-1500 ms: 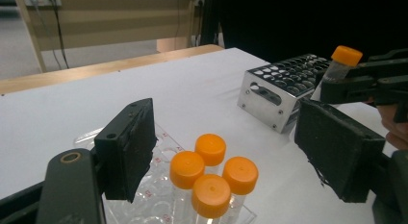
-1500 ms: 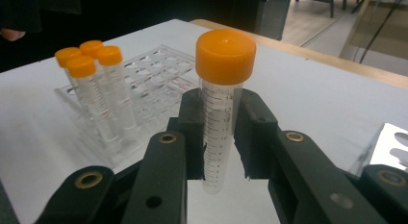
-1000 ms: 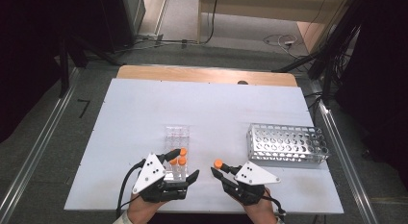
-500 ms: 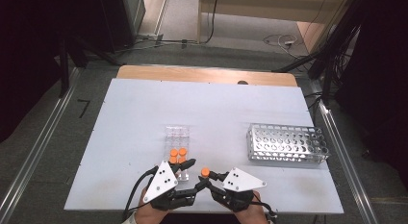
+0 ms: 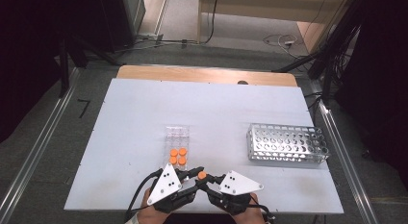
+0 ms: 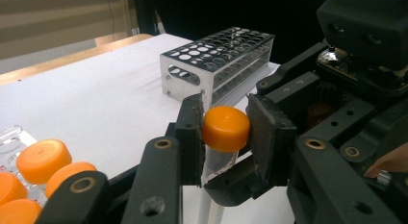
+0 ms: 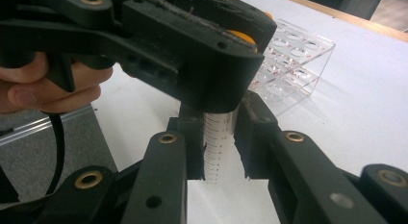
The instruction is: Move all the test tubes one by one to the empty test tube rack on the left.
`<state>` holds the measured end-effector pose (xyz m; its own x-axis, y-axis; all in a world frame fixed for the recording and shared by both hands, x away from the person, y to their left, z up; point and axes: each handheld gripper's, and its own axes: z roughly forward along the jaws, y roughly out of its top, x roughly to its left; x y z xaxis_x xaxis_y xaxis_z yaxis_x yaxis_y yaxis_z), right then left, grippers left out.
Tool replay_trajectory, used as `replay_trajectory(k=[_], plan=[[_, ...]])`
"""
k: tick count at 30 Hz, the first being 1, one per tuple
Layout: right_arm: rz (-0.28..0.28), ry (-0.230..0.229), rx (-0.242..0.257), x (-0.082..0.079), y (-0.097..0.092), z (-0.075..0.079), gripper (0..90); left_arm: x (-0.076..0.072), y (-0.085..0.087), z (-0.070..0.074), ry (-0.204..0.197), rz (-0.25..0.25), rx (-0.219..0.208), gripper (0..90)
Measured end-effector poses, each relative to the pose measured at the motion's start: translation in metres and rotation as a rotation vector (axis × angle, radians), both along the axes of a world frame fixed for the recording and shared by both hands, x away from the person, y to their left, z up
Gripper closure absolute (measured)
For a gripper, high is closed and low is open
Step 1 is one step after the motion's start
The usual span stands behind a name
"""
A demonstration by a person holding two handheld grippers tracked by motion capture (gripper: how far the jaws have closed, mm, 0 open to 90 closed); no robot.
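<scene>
We're at the near edge of the bench, mid-width: both grippers on one tube. Right gripper point(image 7: 219, 137) is clamped on the tube point(image 7: 216, 147) body, graduations visible between its jaws. Left gripper point(image 6: 223, 132) has just been closing, and its pads now pinch the orange cap point(image 6: 226, 128). In the high view the cap point(image 5: 202, 175) sits between the left gripper point(image 5: 191, 178) and the right gripper point(image 5: 208, 181), tips meeting above the bench.

Step in hand, as we read it: uncapping, right holding the body and left on the cap. Next move likely calls for a twist of the left wrist with the right held rigid, tube kept upright so nothing spills; the pinch on the cap must not slip.

Just beyond, the clear rack point(image 5: 177, 140) holds four more capped tubes point(image 5: 178, 155) at its near end. Further right, the metal rack point(image 5: 287, 143) stands well apart, near the right edge, holes unfilled.

Versus a second ago: the hands were apart then, left gripper wide open beside the clear rack, right one already carrying the tube. Since then they've converged at centre. Racks unmoved.
</scene>
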<state>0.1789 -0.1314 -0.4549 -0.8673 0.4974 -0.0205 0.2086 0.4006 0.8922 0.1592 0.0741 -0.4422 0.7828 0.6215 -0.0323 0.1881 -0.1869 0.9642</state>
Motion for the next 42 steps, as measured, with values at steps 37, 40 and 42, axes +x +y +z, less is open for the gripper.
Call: replay_trajectory(k=[37,40,42], plan=[[-0.184,0.01,0.006,0.03,-0.06,0.003,24.3,-0.008,0.056,0.033,0.028,0.144,-0.065,70.1],[-0.195,0.008,0.009,0.031,-0.062,0.004,24.4,-0.01,0.064,0.037,0.019,0.169,-0.071,70.1],[-0.199,0.008,0.008,0.032,-0.063,0.003,24.5,-0.01,0.069,0.039,0.015,0.187,-0.074,70.1]])
